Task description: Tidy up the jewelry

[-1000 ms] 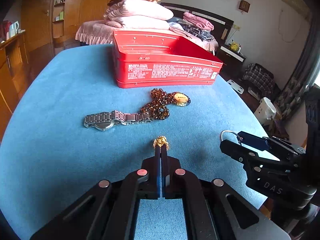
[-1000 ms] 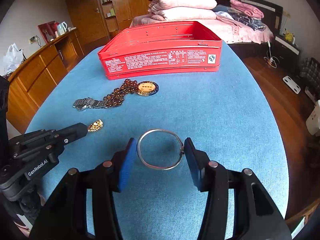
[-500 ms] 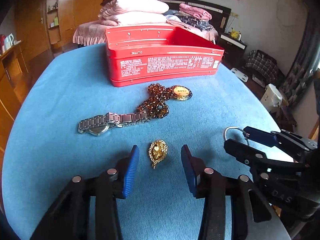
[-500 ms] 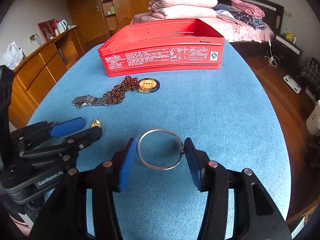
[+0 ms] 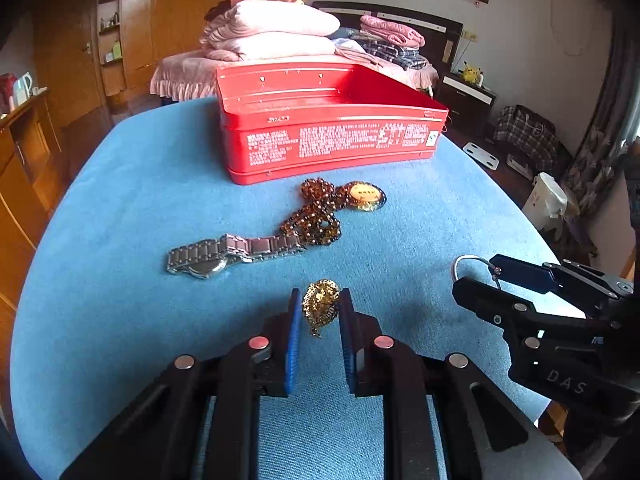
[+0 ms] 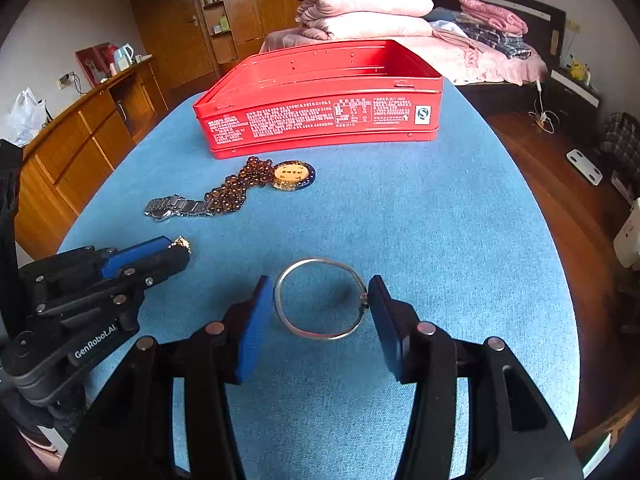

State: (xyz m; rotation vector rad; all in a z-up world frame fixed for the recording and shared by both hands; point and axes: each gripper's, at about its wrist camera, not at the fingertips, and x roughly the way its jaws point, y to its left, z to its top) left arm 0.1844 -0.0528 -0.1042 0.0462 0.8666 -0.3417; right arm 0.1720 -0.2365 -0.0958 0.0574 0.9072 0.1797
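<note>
A small gold pendant (image 5: 319, 305) lies on the blue table between the blue pads of my left gripper (image 5: 319, 300), whose jaws stand narrowed on both sides of it. A silver bangle (image 6: 320, 298) sits between the pads of my right gripper (image 6: 318, 300), touching both, held just above the cloth. A silver watch (image 5: 224, 252) and a brown bead necklace with a round gold medallion (image 5: 362, 195) lie in front of the open red tin box (image 5: 328, 128). The right gripper also shows in the left wrist view (image 5: 486, 276).
The blue table (image 6: 420, 220) ends in a rounded edge on every side. A wooden cabinet (image 6: 80, 132) stands to the left. A bed with folded quilts (image 6: 360, 8) lies behind the box. Wooden floor is to the right.
My left gripper was shut beside the pendant, then opened wide around it, and its jaws have now narrowed on it. The right gripper keeps holding the bangle in place.
</note>
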